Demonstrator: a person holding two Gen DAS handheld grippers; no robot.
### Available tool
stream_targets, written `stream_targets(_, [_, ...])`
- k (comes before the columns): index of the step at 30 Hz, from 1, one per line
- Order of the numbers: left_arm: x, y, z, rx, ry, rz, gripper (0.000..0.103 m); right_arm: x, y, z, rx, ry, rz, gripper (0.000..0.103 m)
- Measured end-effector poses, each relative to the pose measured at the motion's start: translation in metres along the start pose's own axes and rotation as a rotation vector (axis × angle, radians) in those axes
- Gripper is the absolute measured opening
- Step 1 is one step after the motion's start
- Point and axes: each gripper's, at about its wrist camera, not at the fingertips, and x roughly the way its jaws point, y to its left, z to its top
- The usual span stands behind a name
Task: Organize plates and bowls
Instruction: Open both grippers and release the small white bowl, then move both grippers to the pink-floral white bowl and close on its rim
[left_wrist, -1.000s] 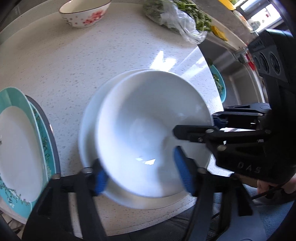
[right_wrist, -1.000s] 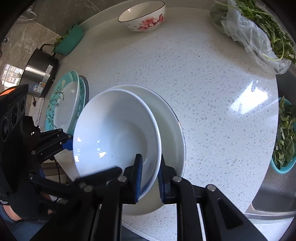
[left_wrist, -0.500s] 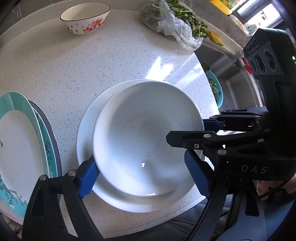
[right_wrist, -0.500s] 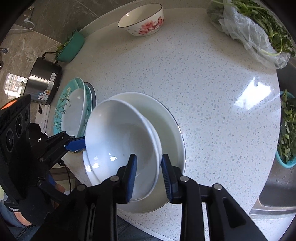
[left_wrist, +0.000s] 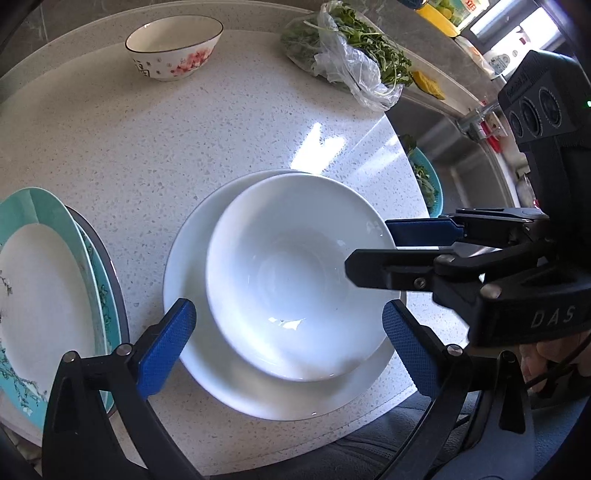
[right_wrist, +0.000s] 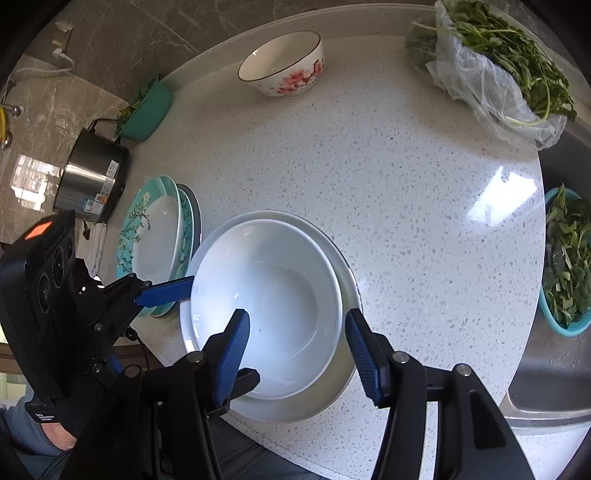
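Left wrist view has the white bowl (left_wrist: 295, 273) dead centre, plain glossy white, deep, sitting inside a wider white plate (left_wrist: 192, 295) on the speckled white surface (left_wrist: 147, 140). The bowl sits off-centre on the plate, pushed toward the plate's far right edge, so more plate rim shows at the near left. The left hand-held gripper (left_wrist: 288, 347) is let go and its jaws are opening, blue pads standing off either side of the bowl's near edge with nothing pressed between them. The right hand-held gripper (right_wrist: 297, 350) has also released and is opening: in the right wrist view its pads straddle the bowl's near rim without touching it.

Left of the bowl, a stack of teal-rimmed plates with a blossom print (right_wrist: 155, 240) lies just beside the white plate. Far behind the bowl stands a floral bowl with pink blossoms (left_wrist: 173, 48). Behind and to the right of the bowl there's a clear bag of greens (left_wrist: 351, 62). Right of the bowl, past the surface edge, a teal basket of leaves (right_wrist: 565, 266) sits in the sink, partly cut off. Behind the teal plates is a steel pot (right_wrist: 92, 177); can't read its label. The teal plate stack runs out of frame in the left wrist view.
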Motion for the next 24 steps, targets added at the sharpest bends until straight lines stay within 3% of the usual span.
stream_targets(3, [-0.014, -0.003, 0.002, 0.000, -0.023, -0.016, 0.103, -0.024, -0.008, 0.002, 0.033, -0.055, 0.055, 0.061])
stream_targets(7, [-0.042, -0.005, 0.015, 0.018, -0.087, -0.039, 0.103, -0.062, -0.031, 0.010, 0.088, -0.184, 0.121, 0.076])
stream_targets(12, [-0.101, 0.012, 0.053, 0.010, -0.216, -0.049, 0.103, -0.081, -0.068, 0.021, 0.179, -0.249, 0.174, 0.076])
stream_targets(15, [-0.135, 0.028, 0.084, 0.059, -0.280, -0.004, 0.103, -0.091, -0.074, 0.032, 0.182, -0.291, 0.207, 0.076])
stream_targets(18, [-0.152, 0.053, 0.123, 0.088, -0.277, 0.069, 0.103, -0.099, -0.068, 0.052, 0.152, -0.333, 0.228, 0.076])
stream_targets(21, [-0.152, 0.092, 0.161, 0.057, -0.303, 0.117, 0.103, -0.099, -0.059, 0.080, 0.139, -0.363, 0.245, 0.075])
stream_targets(24, [-0.131, 0.126, 0.196, 0.028, -0.238, 0.151, 0.101, -0.090, -0.048, 0.112, 0.133, -0.369, 0.252, 0.075])
